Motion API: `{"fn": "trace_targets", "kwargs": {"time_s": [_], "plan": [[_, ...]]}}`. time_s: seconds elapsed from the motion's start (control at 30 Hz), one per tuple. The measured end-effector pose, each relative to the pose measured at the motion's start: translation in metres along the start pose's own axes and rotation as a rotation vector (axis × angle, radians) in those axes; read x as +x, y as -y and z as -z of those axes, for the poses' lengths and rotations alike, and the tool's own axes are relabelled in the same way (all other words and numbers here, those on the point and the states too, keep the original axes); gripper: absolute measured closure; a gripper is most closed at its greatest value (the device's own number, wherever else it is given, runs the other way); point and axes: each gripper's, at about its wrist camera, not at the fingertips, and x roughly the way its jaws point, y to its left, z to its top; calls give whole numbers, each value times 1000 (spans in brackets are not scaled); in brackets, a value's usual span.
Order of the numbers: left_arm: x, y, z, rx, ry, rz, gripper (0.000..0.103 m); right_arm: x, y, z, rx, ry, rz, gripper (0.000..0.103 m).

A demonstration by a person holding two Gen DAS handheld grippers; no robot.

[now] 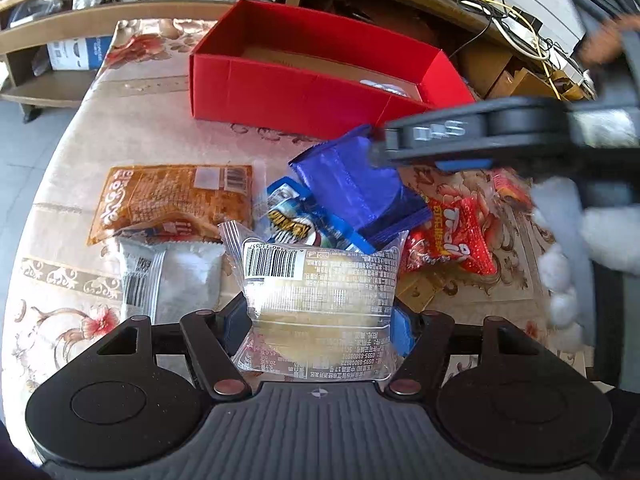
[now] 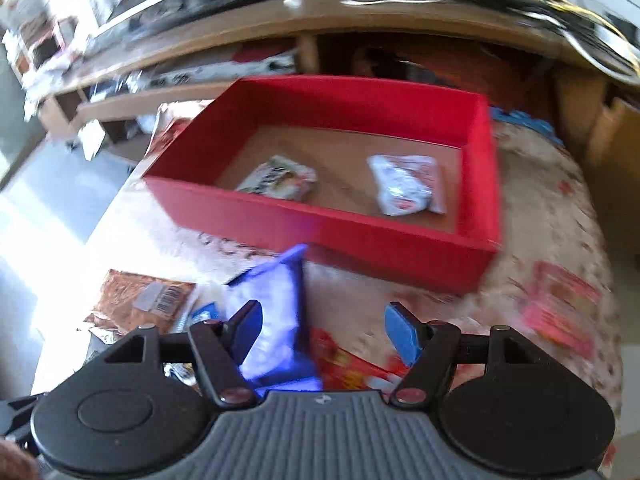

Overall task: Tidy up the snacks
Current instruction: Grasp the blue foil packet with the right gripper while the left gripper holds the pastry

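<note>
In the left wrist view, the left gripper (image 1: 318,332) has its jaws squeezed on a clear packet (image 1: 318,304) with a pale round cake inside. The packet sits between the blue pads and looks lifted a little above the worktop (image 1: 132,128). More snacks lie close by: an orange packet (image 1: 176,200), a white packet (image 1: 168,280), a purple bag (image 1: 356,184) and a red packet (image 1: 452,236). The red box (image 1: 304,96) stands behind them. The cake is soft, so a hard squeeze could squash it, and the smooth wrapper could slip out on the way to the box.

In the right wrist view, all is blurry. The right gripper (image 2: 322,332) has its jaws apart and holds nothing. The purple bag (image 2: 276,320) leans by its left pad. The red box (image 2: 320,220) already has two snacks (image 2: 280,178) inside. The two grippers are close together, so they could bump.
</note>
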Motion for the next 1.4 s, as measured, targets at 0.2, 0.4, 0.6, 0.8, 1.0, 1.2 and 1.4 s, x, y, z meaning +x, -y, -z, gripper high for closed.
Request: {"fn": "trace_targets", "kwargs": {"time_s": [0.2, 0.4, 0.6, 0.8, 1.0, 1.2, 1.4], "plan": [[1, -13, 3, -28, -22, 15, 29, 30, -39, -7, -123, -32, 39, 40], [0, -20, 4, -35, -30, 25, 29, 51, -46, 0, -185, -61, 71, 41], [-1, -20, 3, -30, -27, 46, 28, 43, -12, -1, -110, -84, 72, 52], [1, -16, 4, -22, -33, 48, 28, 31, 13, 6, -45, -102, 52, 53], [5, -13, 5, -15, -50, 40, 28, 41, -11, 13, -142, -118, 79, 36], [4, -15, 5, -17, -49, 42, 28, 42, -17, 17, -172, -96, 79, 47], [-2, -11, 4, -10, -26, 39, 28, 26, -14, 22, -178, -78, 67, 47]]}}
